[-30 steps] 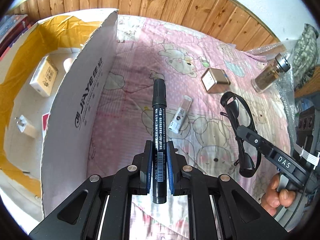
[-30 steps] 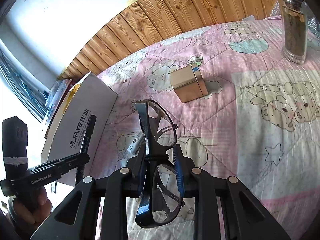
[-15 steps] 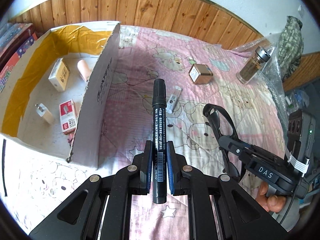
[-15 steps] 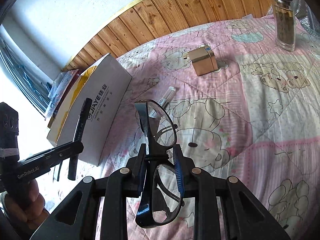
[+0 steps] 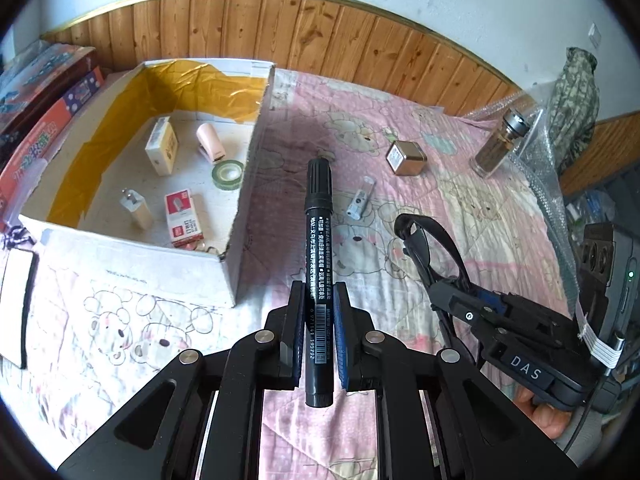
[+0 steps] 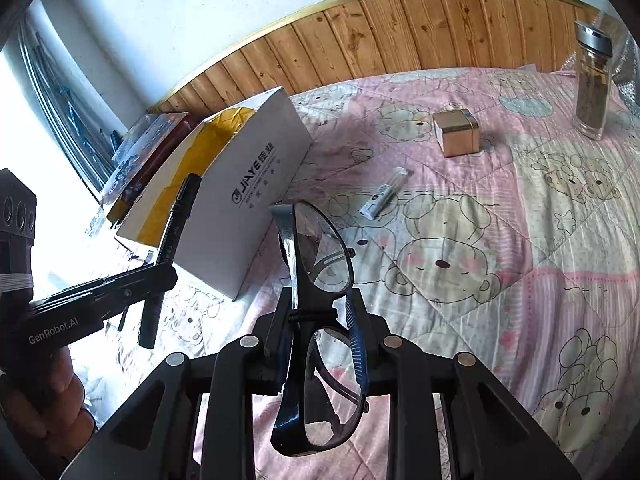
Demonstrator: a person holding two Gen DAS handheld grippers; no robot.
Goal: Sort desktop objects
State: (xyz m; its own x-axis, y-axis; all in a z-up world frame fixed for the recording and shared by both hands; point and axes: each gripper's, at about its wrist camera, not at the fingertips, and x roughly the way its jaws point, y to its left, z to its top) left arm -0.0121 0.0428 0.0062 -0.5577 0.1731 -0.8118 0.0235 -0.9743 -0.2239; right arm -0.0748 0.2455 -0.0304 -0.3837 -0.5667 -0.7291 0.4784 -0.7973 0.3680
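Both grippers have risen away from the cardboard box [image 5: 244, 184], whose inside now shows. Left gripper [image 5: 317, 320] clamps the marker [image 5: 318, 248] and right gripper [image 6: 320, 320] clamps the glasses [image 6: 316, 280], both just right of the box. Pinched only at the bridge, the glasses could pivot and catch the box wall.

1. A home bedroom: a pink quilted bedspread printed with cartoon bears [image 5: 460, 184] covers the bed.
2. Knotty wooden wall panelling [image 5: 320, 36] runs below a white plastered wall [image 6: 180, 12].
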